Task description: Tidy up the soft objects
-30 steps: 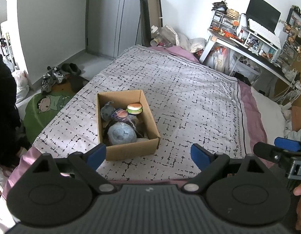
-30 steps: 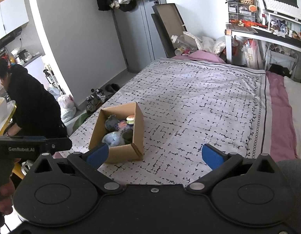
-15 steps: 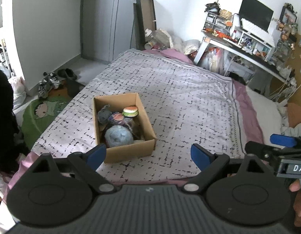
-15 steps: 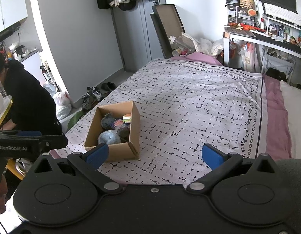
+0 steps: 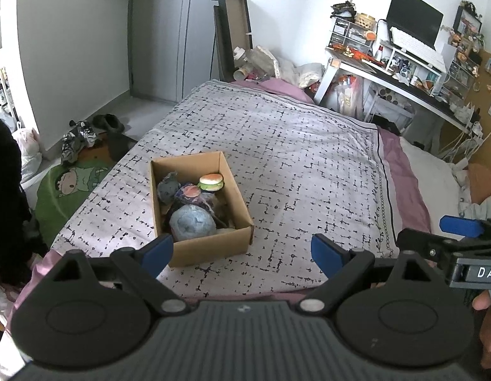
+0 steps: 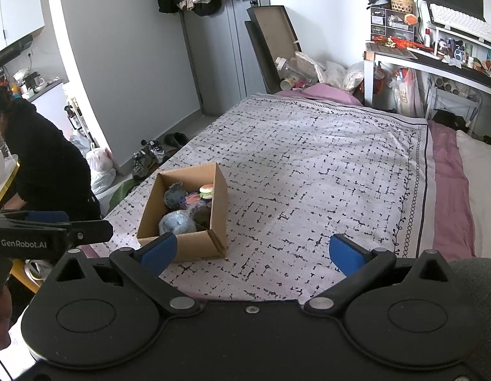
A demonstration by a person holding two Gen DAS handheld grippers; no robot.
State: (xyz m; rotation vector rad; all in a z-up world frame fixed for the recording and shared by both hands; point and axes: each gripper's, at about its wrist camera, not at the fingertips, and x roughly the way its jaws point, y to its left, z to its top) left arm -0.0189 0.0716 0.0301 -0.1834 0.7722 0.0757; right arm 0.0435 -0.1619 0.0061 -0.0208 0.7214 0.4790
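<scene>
An open cardboard box point(image 5: 242, 222) point(image 6: 218, 197) sits on the patterned bedspread near the bed's left front corner. It holds several soft toys: a blue-grey ball point(image 5: 191, 223) point(image 6: 177, 222), a small burger toy point(image 5: 211, 181) point(image 6: 206, 191), a grey plush point(image 5: 168, 187) and a pink-topped one point(image 5: 191, 191). My left gripper point(image 5: 240, 252) is open and empty, held back from the box at the bed's front edge. My right gripper point(image 6: 250, 250) is open and empty, to the right of the box. Each gripper shows at the edge of the other's view.
The bed point(image 5: 293, 146) runs back to a cluttered desk point(image 5: 404, 73) at the right. A person in black point(image 6: 45, 165) bends over at the left. Shoes point(image 5: 83, 133) and a green mat point(image 5: 67, 187) lie on the floor left of the bed.
Both grippers have pulled back and up a little from the box, so more of the room shows. The box and toys have not moved.
</scene>
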